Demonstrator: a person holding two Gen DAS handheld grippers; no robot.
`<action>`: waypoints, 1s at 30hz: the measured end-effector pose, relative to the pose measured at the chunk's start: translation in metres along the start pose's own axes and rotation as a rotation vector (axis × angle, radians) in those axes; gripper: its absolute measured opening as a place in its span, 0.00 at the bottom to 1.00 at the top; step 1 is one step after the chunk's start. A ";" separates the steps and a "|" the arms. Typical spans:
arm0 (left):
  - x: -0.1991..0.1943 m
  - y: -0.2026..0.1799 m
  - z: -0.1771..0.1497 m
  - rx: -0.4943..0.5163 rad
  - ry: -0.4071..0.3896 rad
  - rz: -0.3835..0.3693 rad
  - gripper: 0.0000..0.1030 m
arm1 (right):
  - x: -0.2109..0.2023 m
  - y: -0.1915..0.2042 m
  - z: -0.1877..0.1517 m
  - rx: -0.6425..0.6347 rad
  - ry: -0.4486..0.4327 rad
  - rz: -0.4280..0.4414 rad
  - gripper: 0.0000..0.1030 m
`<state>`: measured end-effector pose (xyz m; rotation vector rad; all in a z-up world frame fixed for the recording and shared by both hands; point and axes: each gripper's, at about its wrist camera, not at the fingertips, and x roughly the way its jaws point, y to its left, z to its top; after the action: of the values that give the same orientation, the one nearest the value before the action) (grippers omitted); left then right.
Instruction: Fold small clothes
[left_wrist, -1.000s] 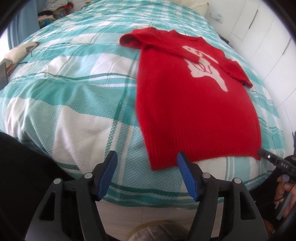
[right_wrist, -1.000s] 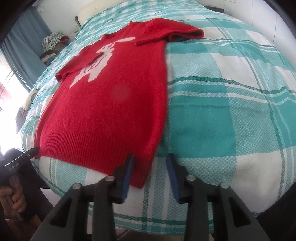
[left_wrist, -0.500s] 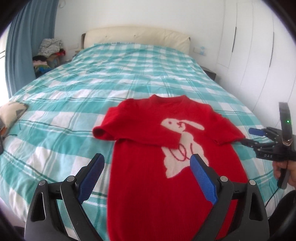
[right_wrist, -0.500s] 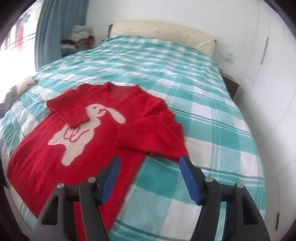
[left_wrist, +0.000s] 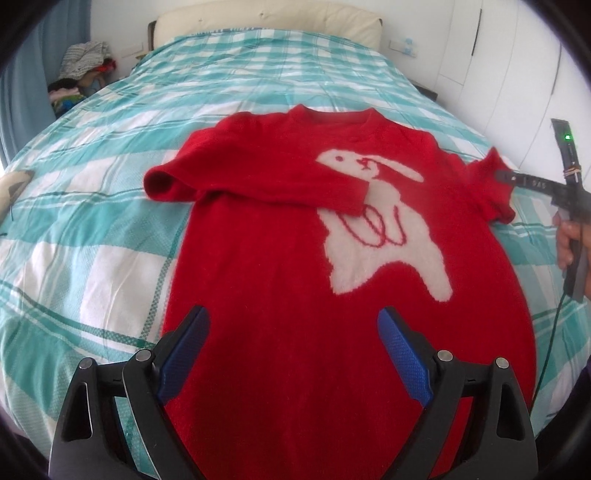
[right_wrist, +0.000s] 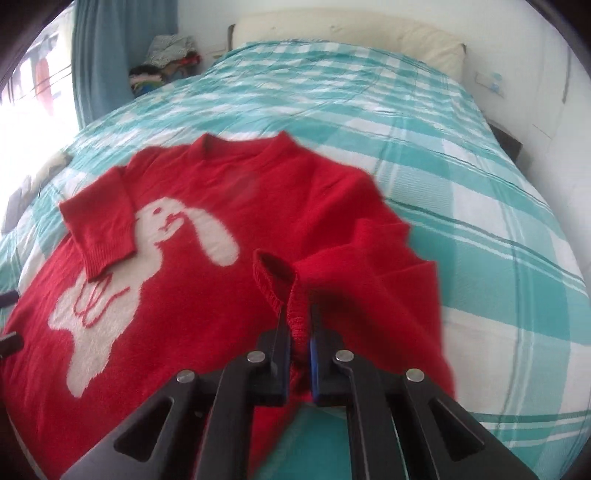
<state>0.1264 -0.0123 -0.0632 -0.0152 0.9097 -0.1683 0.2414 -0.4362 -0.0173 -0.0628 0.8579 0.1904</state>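
- Right wrist view: the right tongs (right_wrist: 297, 334) have just clamped onto the ribbed cuff (right_wrist: 275, 275) of the red sweater (right_wrist: 207, 266).
- Left tongs (left_wrist: 293, 350) stand wide over its lower body, gripping nothing.
- The sweater lies flat on the checked bed (left_wrist: 110, 229), its other sleeve (left_wrist: 258, 184) folded across the white rabbit (left_wrist: 384, 229).

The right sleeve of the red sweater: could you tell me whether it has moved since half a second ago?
Yes. The right gripper, its jaws just closed, pinches the sleeve's cuff and has lifted it off the checked bedspread, in over the sweater.
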 end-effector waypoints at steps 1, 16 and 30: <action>0.000 -0.001 0.000 0.003 -0.003 0.001 0.90 | -0.019 -0.028 0.000 0.081 -0.038 -0.031 0.07; 0.004 -0.001 -0.007 -0.031 0.026 -0.012 0.90 | -0.094 -0.256 -0.129 0.909 -0.035 -0.027 0.08; 0.005 -0.009 -0.010 0.030 0.025 0.026 0.90 | -0.101 -0.259 -0.131 0.909 -0.034 -0.166 0.03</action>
<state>0.1201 -0.0216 -0.0731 0.0263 0.9323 -0.1585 0.1289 -0.7214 -0.0315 0.7145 0.8352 -0.3635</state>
